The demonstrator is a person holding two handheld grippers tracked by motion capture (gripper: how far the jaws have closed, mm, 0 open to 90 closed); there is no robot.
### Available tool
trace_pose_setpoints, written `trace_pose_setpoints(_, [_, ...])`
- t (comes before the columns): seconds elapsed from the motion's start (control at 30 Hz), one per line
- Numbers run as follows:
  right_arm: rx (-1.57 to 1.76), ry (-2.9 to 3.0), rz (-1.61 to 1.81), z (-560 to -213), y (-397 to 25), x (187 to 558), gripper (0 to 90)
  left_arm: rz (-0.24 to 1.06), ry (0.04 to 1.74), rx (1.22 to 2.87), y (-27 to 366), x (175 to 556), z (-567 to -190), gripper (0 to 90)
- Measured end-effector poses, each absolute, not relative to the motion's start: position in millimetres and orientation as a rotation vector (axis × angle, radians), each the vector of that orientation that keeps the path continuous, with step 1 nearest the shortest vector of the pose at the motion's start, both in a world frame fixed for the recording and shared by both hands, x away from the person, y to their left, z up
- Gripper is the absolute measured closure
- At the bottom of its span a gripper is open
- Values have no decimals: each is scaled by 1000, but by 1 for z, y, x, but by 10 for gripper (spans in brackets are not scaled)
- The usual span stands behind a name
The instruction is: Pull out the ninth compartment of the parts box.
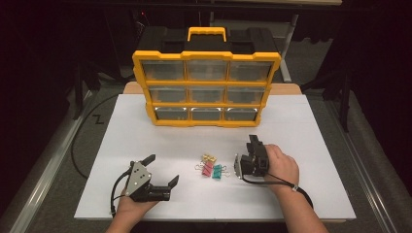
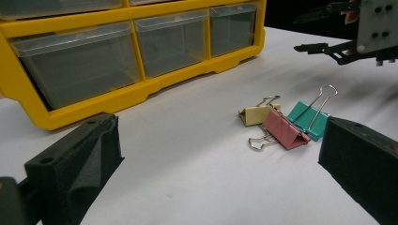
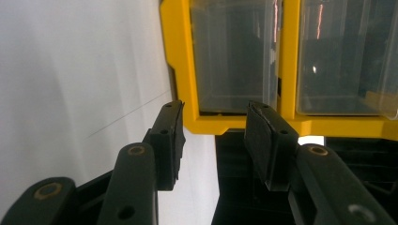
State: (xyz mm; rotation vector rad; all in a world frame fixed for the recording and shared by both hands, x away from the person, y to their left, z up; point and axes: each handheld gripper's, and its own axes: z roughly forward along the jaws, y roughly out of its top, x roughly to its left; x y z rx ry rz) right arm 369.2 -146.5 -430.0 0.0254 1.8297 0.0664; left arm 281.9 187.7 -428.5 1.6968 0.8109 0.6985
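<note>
Three binder clips lie together on the white tabletop: a yellow one (image 1: 209, 158) (image 2: 256, 115), a pink one (image 1: 207, 169) (image 2: 284, 129) and a teal one (image 1: 217, 171) (image 2: 307, 119). My left gripper (image 1: 163, 169) (image 2: 220, 140) rests low to their left, open wide, pointing toward them with nothing between its jaws. To the right of the clips, my right gripper (image 1: 256, 141) (image 3: 213, 136) (image 2: 312, 30) is rolled on its side and open. It faces the yellow drawer organizer (image 1: 206, 87) (image 2: 141, 89) (image 3: 180, 61) and holds nothing.
The organizer stands upright at the back centre, with three rows of shut clear drawers. Behind it is a black case with a yellow handle (image 1: 206, 34). The white tabletop (image 1: 145, 141) has bare room on both sides. A cable trails off the table's left side.
</note>
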Motion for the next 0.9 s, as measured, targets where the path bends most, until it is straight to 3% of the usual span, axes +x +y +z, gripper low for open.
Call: trace_pose_setpoints(0.9, [32,1809,47,-409,-124,423,595,690,803,1688,189,281,-427,2])
